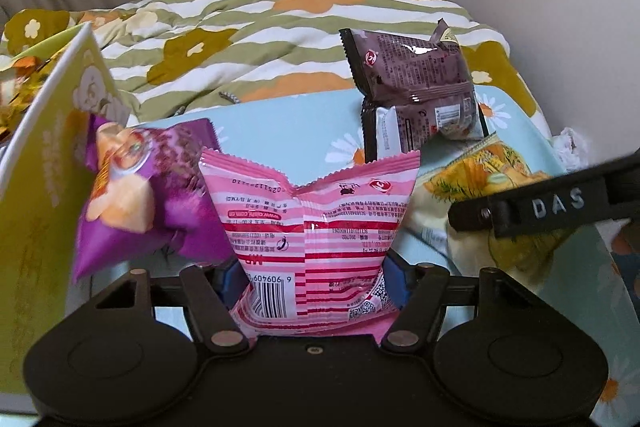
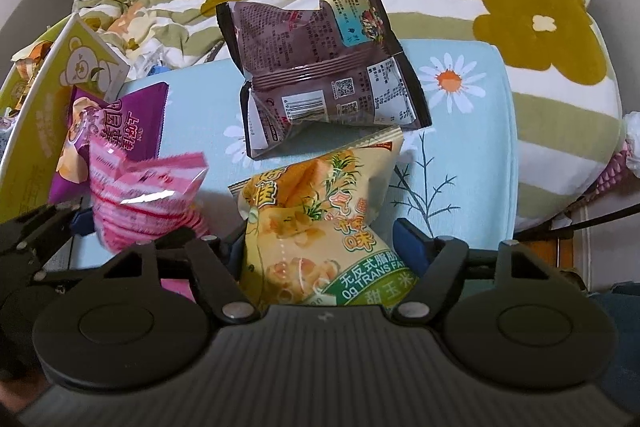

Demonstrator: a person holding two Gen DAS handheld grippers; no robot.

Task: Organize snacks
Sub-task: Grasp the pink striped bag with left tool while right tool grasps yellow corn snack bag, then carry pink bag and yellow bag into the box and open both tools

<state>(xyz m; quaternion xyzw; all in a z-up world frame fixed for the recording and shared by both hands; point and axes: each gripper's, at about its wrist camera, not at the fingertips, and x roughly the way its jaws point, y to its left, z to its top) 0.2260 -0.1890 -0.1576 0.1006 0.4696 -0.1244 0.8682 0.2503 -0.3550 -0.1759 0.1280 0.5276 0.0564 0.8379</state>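
Note:
A pink striped snack bag [image 1: 320,223] stands upright between the blue pads of my left gripper [image 1: 314,279], which is shut on its pinched lower part. The same bag [image 2: 136,195] and that gripper's black linkage show at the left of the right wrist view. My right gripper [image 2: 324,247] is shut on a yellow corn snack bag [image 2: 312,227], whose waist is crumpled between the pads. A finger marked DAS [image 1: 560,203] of the right gripper crosses the left wrist view. A purple bag [image 1: 132,195] leans beside the pink one. A brown bag [image 2: 320,75] lies farther back.
The bags rest on a light blue daisy-print cover [image 2: 460,147]. A yellow-green carton with a bear print [image 1: 40,167] stands open at the left, touching the purple bag. Behind lies a rumpled striped flower quilt [image 1: 260,27], then curtains and a wall.

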